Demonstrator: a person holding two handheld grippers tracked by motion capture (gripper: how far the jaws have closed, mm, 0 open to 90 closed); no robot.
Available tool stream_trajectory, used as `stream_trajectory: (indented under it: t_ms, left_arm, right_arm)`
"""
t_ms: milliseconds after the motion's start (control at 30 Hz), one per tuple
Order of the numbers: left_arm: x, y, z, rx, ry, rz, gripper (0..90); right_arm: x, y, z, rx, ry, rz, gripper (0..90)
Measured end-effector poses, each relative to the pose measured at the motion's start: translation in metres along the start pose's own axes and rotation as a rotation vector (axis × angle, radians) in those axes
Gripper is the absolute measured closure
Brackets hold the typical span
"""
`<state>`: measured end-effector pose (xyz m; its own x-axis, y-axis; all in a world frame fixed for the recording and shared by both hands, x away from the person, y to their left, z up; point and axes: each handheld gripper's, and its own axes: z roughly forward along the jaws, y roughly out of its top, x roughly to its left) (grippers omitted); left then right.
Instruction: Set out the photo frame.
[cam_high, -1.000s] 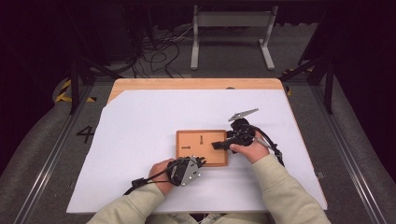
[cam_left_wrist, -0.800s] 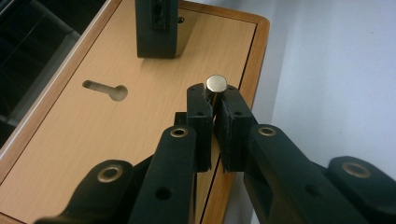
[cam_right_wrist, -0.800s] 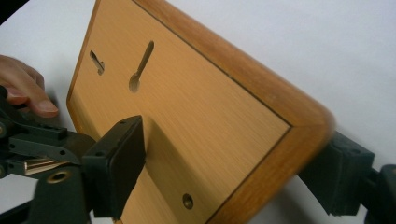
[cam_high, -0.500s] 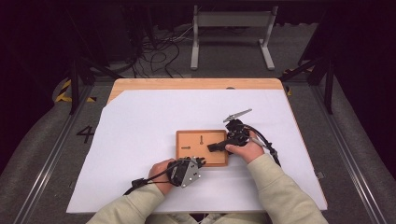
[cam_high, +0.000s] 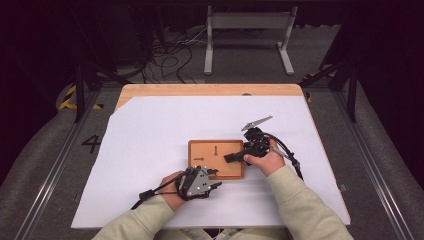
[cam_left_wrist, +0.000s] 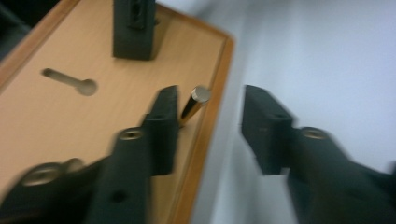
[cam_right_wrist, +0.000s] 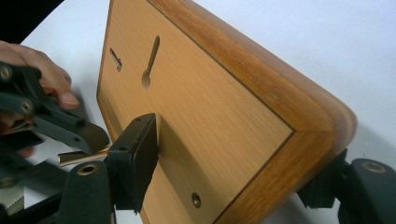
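Right gripper (cam_high: 231, 158) is pinching the stiff rectangular wooden board (cam_high: 225, 150) at its corner. Left gripper (cam_left_wrist: 210, 121), jaws spread, is straddling a thin, slippery-looking brass pin (cam_left_wrist: 194, 105); prob. best gripped mid-shaft.

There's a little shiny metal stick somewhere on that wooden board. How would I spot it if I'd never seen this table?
On the white sheet covering the table lies a small wooden board. Look at its near edge, by the left gripper: a short brass pin stands tilted there between that gripper's open fingers. It is the one thing sticking up from the board; the keyhole slots are cut into the wood.
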<state>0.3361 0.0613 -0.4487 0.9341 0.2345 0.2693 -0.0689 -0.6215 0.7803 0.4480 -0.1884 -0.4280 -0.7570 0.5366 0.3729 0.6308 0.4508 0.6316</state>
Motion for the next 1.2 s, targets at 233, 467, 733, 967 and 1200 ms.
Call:
stream_trajectory:
  t_ms: [233, 467, 733, 967, 1200]
  left_arm:
    - [0.016, 0.0, -0.032, -0.137, -0.049, -0.123, 37.2]
    - [0.033, -0.003, -0.05, -0.192, -0.011, -0.199, 33.5]
    - [0.047, -0.012, -0.064, -0.203, 0.049, -0.254, 32.6]
    - [0.059, -0.019, -0.079, -0.233, 0.103, -0.295, 31.9]
    - [0.069, -0.029, -0.082, -0.221, 0.139, -0.35, 30.7]
  right_arm:
    - [0.004, 0.0, -0.004, -0.001, -0.006, -0.025, 35.3]
    - [0.009, -0.001, -0.007, -0.002, -0.019, -0.056, 36.5]
    - [0.016, -0.004, -0.013, -0.019, -0.034, -0.11, 39.7]
    - [0.025, -0.007, -0.018, -0.027, -0.054, -0.178, 42.6]
    - [0.033, -0.011, -0.023, -0.036, -0.055, -0.252, 46.7]
